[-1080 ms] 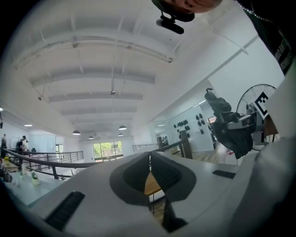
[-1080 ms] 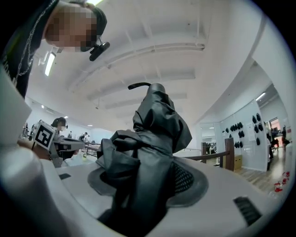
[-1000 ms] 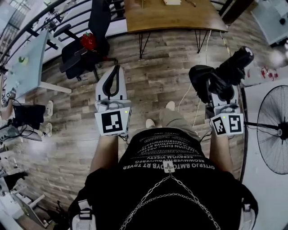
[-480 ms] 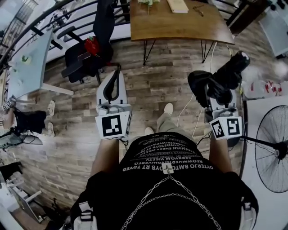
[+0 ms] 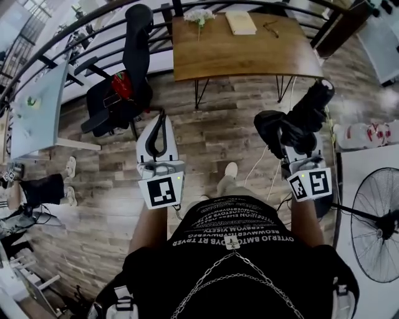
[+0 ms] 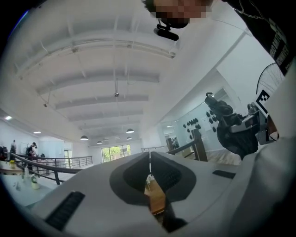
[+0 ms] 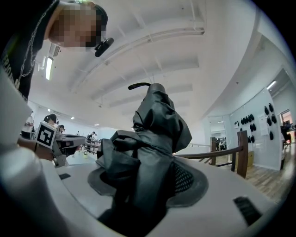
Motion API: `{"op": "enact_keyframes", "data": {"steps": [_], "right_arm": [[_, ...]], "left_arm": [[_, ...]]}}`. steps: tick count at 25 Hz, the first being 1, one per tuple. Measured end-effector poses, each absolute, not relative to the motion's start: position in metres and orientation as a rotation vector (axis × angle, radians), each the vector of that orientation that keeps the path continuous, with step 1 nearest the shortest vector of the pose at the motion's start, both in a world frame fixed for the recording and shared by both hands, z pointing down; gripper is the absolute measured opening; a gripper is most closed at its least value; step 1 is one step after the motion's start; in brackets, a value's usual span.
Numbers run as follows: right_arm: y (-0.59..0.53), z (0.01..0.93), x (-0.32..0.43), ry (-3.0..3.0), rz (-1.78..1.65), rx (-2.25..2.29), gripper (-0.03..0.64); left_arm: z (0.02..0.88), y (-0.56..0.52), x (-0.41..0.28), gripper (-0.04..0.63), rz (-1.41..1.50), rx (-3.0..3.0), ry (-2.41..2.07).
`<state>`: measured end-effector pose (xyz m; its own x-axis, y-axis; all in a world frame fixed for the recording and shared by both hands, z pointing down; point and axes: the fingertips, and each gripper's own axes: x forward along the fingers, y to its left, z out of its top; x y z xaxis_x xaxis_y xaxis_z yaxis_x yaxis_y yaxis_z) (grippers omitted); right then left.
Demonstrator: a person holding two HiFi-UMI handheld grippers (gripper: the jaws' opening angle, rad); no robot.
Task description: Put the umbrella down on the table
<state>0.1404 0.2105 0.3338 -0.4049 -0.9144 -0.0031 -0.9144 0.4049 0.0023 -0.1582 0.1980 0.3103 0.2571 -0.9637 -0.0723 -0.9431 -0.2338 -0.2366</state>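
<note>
A folded black umbrella [image 5: 300, 118] is clamped between the jaws of my right gripper [image 5: 299, 146], held out level above the wooden floor. In the right gripper view the umbrella [image 7: 150, 139] fills the gap between the jaws, its tip pointing up and away. My left gripper [image 5: 159, 119] is held level beside it, jaws shut with nothing between them; in its own view the tips meet [image 6: 149, 157]. The brown wooden table [image 5: 268, 56] stands ahead of both grippers. From the left gripper view the umbrella [image 6: 231, 127] shows at the right.
On the table lie a book [image 5: 240, 22], a bunch of flowers [image 5: 199, 17] and glasses [image 5: 270, 26]. A black office chair [image 5: 124, 84] stands ahead on the left, next to a white desk [image 5: 34, 103]. A standing fan [image 5: 376, 225] is at the right. Cables cross the floor.
The person has walked toward the wooden table, so it shows more fully and closer. Both grippers came forward with them. The right gripper still holds the umbrella; the left stays shut.
</note>
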Motion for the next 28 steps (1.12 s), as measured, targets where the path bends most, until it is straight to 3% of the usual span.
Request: {"op": "enact_keyframes", "data": {"steps": [18, 28], "right_arm": [[0.117, 0.316, 0.201, 2.671, 0.080, -1.582, 0.272], [0.096, 0.333, 0.193, 2.746, 0.030, -1.475, 0.272]], "left_arm": [[0.279, 0.111, -0.093, 0.032, -0.075, -2.259, 1.823], [0.290, 0.100, -0.086, 0.032, -0.160, -2.247, 1.857]]}}
